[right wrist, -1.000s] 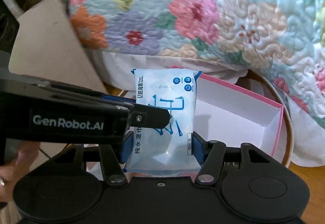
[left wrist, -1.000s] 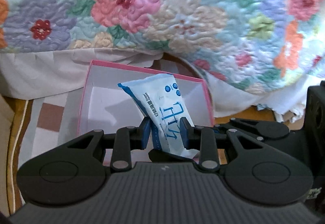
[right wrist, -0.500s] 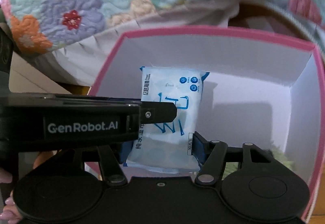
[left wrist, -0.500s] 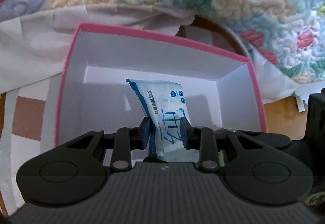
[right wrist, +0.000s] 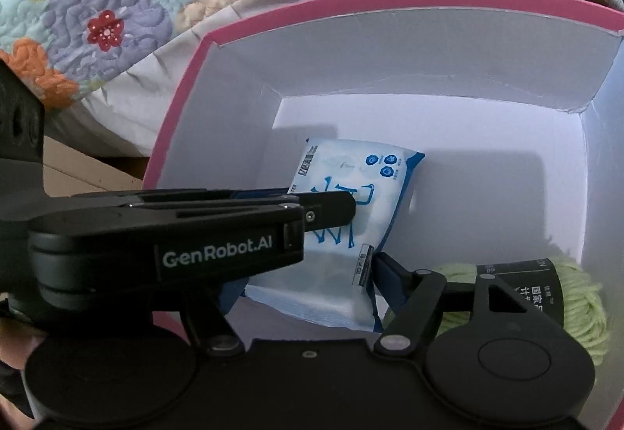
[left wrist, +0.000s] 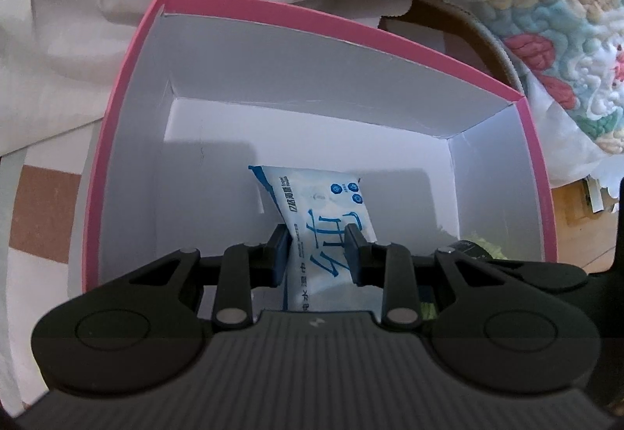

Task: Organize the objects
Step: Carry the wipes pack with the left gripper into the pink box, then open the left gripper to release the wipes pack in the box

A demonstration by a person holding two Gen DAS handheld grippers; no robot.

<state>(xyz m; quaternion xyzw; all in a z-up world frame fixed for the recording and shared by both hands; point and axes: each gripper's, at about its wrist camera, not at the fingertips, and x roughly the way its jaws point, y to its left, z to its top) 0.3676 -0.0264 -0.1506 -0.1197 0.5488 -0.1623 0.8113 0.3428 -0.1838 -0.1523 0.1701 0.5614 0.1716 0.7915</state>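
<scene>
Wipes pack (left wrist: 323,235), pinched by both left gripper (left wrist: 318,254) and right gripper (right wrist: 312,274) fingers, hangs long-axis-down inside the pink box (left wrist: 117,141), near its floor.

Boxes: one pink box (left wrist: 117,141) with white walls inside, open at the top.
Wipe packs: one blue and white wipe pack (right wrist: 343,203), at about 9 o'clock inside the box in the right wrist view.
Yarn balls: one light green yarn ball (right wrist: 581,297) with a black band, at about 4 o'clock inside the box.
Quilts: one flowery quilt (right wrist: 97,0), at 12 o'clock past the box.
Grippers: two, the left gripper (left wrist: 316,251) and the right gripper (right wrist: 308,274).
</scene>
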